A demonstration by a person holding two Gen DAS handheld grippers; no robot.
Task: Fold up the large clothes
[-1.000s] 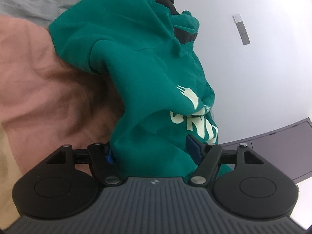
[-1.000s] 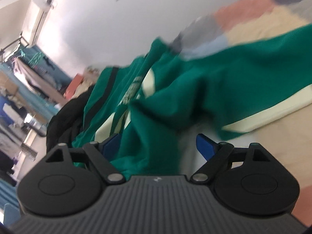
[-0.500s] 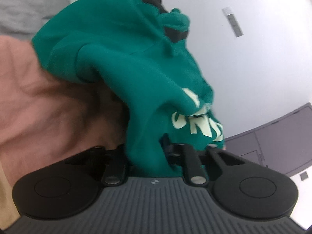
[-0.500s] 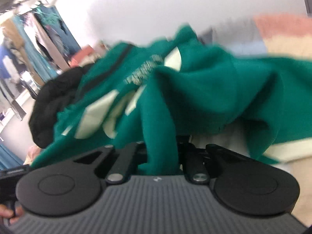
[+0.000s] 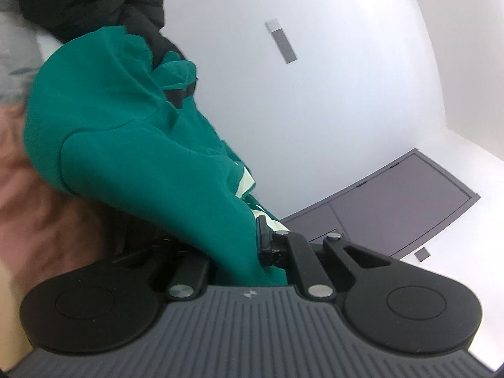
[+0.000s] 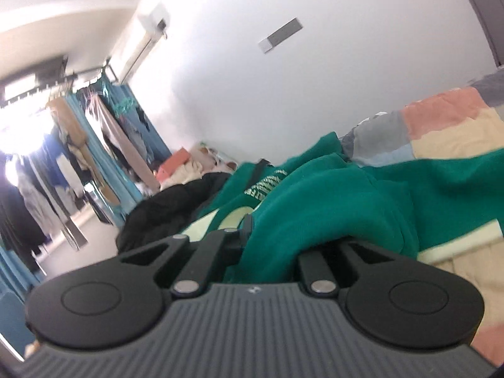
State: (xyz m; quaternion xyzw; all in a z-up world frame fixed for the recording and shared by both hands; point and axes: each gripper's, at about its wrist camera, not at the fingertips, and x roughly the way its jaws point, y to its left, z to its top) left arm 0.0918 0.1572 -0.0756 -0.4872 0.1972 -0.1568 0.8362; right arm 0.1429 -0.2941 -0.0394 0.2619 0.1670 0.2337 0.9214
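Note:
A large green sweatshirt [image 5: 126,145] with cream lettering and stripes lies bunched on a patchwork bed cover [image 5: 37,208]. My left gripper [image 5: 239,245] is shut on a thick fold of it, and the cloth drapes over the fingers, hiding the left one. In the right wrist view the same green sweatshirt [image 6: 346,201] spreads across the bed. My right gripper [image 6: 271,245] is shut on another fold of it, its fingertips buried in the fabric. Both pinched folds are lifted off the cover.
A black garment [image 5: 94,0] lies heaped behind the sweatshirt, and also shows as a black garment [image 6: 167,211] in the right wrist view. The patchwork cover [image 6: 447,132] runs to a white wall [image 6: 283,94]. A rack of hanging clothes [image 6: 94,145] stands at the left. A grey cabinet [image 5: 393,204] stands by the wall.
Both grippers went from open around the green cloth to shut on it. Both then rose and tilted, pulling the pinched folds up off the bed.

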